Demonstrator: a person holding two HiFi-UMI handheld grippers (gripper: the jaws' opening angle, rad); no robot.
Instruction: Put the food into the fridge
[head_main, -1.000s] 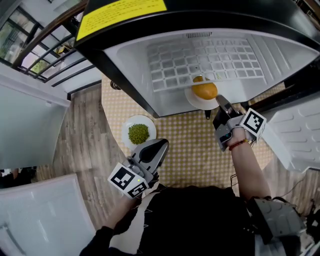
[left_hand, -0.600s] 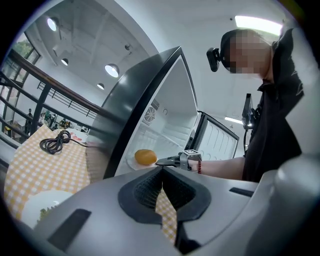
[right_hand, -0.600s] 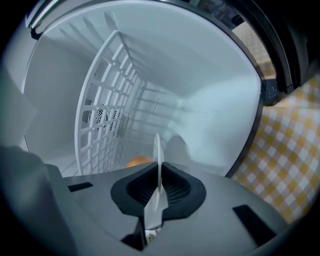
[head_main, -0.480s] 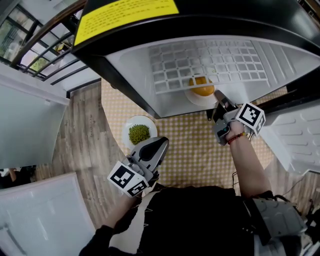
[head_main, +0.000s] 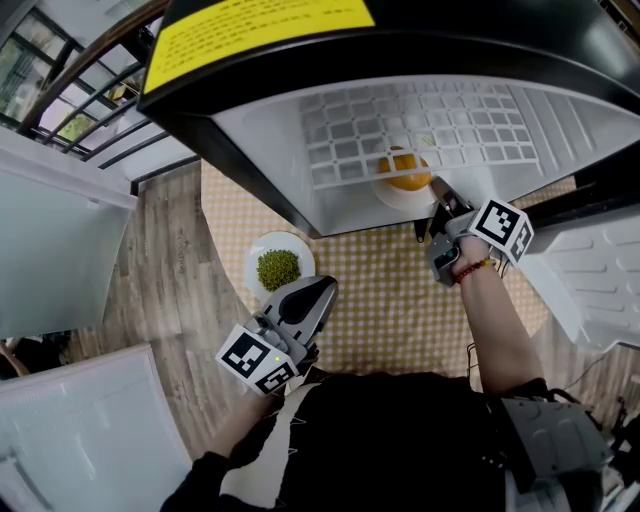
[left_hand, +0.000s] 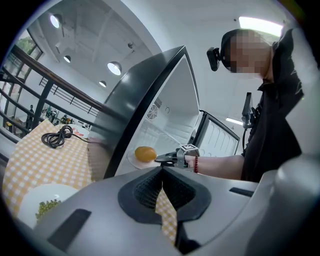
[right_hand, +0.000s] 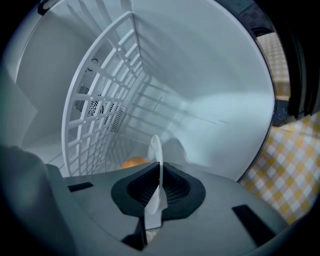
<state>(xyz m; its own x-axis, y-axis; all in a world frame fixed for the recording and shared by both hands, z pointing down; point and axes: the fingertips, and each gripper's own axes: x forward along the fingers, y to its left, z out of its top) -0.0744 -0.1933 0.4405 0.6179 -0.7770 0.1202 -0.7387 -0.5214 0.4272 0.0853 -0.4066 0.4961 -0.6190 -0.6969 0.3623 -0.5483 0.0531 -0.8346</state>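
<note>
The right gripper (head_main: 437, 188) has its jaws pinched on the rim of a white plate (head_main: 398, 195). A round orange food (head_main: 405, 172) sits on the plate, inside the fridge (head_main: 480, 130). The left gripper (head_main: 318, 290) has its jaws closed on nothing.

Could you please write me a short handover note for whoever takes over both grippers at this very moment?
Right gripper: shut on the rim of the white round plate that carries the rounded orange food, just inside the open white-lined fridge. I cannot tell whether the plate rests there.
Left gripper: shut, empty, near the edge of the yellow checked table.
Done: nothing released yet.
Left: set down and release this plate, then probably fetch the white plate of green peas from the table.
</note>
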